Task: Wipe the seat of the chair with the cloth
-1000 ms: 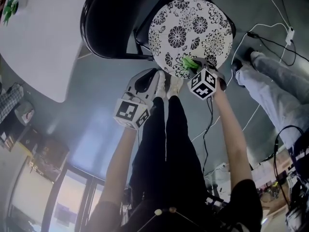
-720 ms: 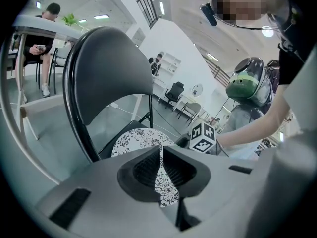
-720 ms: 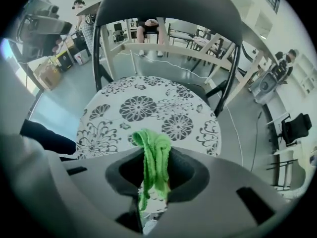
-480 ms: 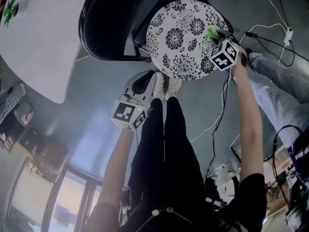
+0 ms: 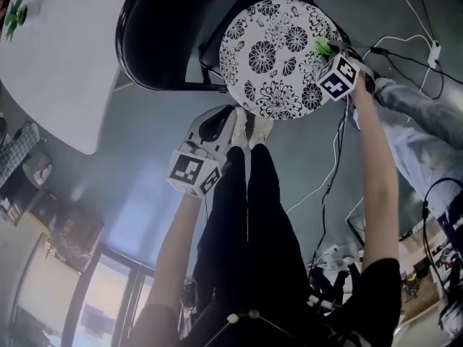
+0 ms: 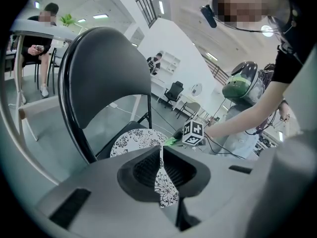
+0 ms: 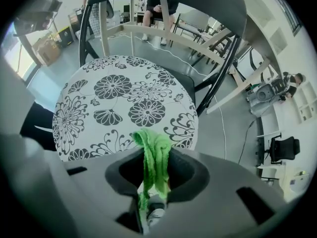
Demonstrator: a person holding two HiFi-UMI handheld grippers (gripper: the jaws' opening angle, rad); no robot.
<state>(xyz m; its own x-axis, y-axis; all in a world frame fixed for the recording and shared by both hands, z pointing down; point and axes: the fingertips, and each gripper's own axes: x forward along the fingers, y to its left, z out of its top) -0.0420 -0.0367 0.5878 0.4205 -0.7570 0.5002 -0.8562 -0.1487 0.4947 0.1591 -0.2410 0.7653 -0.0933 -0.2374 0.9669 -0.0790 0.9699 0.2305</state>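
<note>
Firmly pinched between the right gripper's [image 7: 156,178] fingers: green cloth [image 7: 151,148], spilling past the fingertips over the seat's [image 7: 119,93] rim. Probably light, limp, prone to bunching; best held mid-fold. Left gripper [image 6: 160,175] pressed together, empty.

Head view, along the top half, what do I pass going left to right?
white table → black chair back → patterned seat → green cloth → white plug on the floor cable

Grey floor [image 5: 145,139] — white table [image 5: 65,56].
</note>
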